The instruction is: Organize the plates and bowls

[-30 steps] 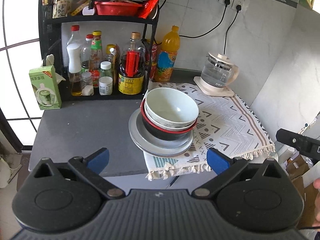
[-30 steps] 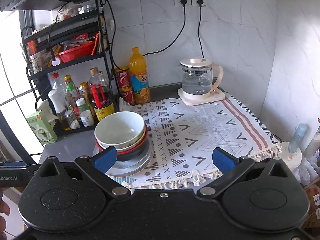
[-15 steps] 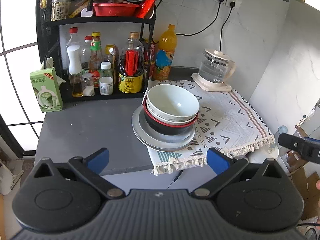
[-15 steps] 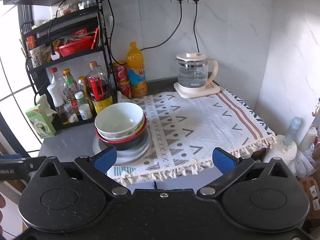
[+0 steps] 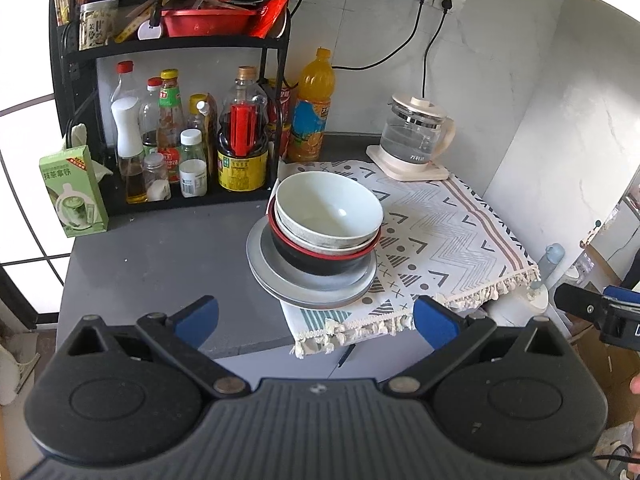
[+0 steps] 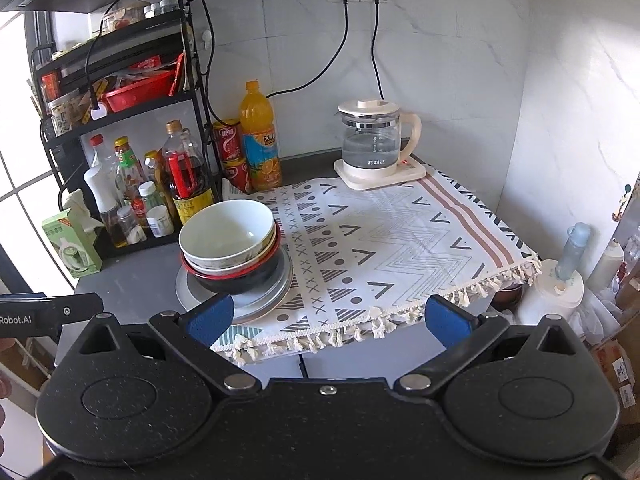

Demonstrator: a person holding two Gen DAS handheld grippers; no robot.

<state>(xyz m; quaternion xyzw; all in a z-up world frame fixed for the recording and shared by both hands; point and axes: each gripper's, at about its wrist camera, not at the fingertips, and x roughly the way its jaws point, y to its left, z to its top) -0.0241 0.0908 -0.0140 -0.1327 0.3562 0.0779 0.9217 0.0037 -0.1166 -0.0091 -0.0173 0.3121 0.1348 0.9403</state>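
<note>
The bowls point(image 5: 328, 216) sit nested on plates point(image 5: 308, 284), half on the counter point(image 5: 160, 256), half on the cloth point(image 6: 400, 240). Both the left gripper point(image 5: 316, 320) and the right gripper point(image 6: 328, 316) hang before the counter's edge, jaws wide open and empty, well apart from the stack. The cloth to the right lies free.

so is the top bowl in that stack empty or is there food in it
Empty: the pale white ceramic bowl on top of the stack shows a bare, clean inside in both wrist views.
</note>
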